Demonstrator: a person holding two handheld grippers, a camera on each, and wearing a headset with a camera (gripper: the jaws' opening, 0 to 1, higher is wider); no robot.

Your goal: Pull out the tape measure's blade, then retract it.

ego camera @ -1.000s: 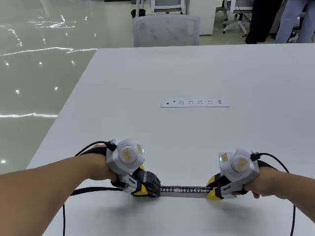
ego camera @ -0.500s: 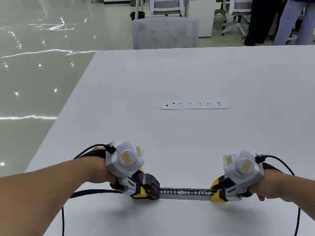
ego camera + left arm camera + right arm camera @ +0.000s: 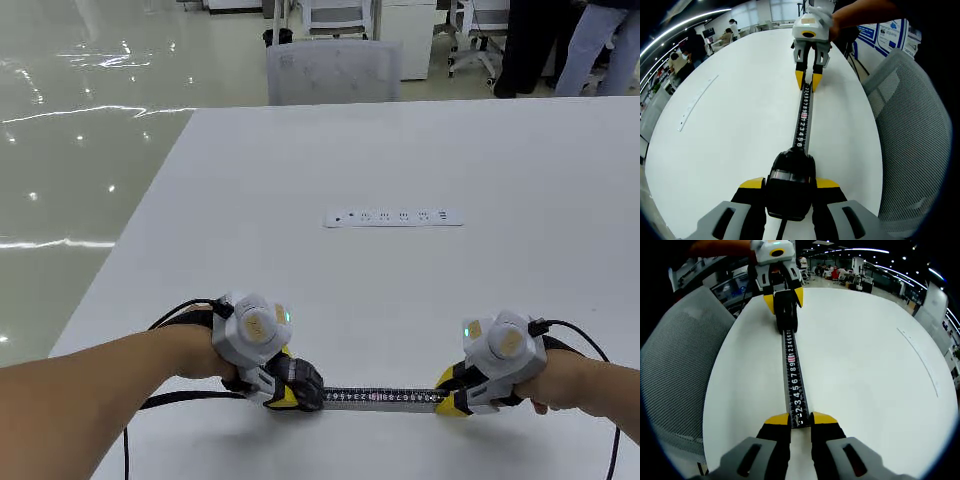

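Observation:
The black tape measure case (image 3: 298, 385) (image 3: 790, 180) lies near the table's front edge, and my left gripper (image 3: 277, 388) (image 3: 790, 186) is shut on it. Its numbered blade (image 3: 382, 397) (image 3: 803, 117) (image 3: 792, 375) runs flat along the table to the right. My right gripper (image 3: 449, 397) (image 3: 800, 421) is shut on the blade's free end, yellow fingertips (image 3: 777, 420) pinching it. In the right gripper view the case (image 3: 785, 309) and left gripper (image 3: 784, 296) sit at the blade's far end. In the left gripper view the right gripper (image 3: 808, 79) holds the blade's far end.
A white power strip (image 3: 394, 217) lies flat mid-table, well beyond the tape. A grey mesh chair (image 3: 334, 70) stands at the table's far edge. Black cables (image 3: 190, 397) trail from both grippers. People stand at the back right (image 3: 560, 40).
My right gripper has moved further right with the blade's end, so more blade is drawn out of the case. The left gripper has stayed about where it was.

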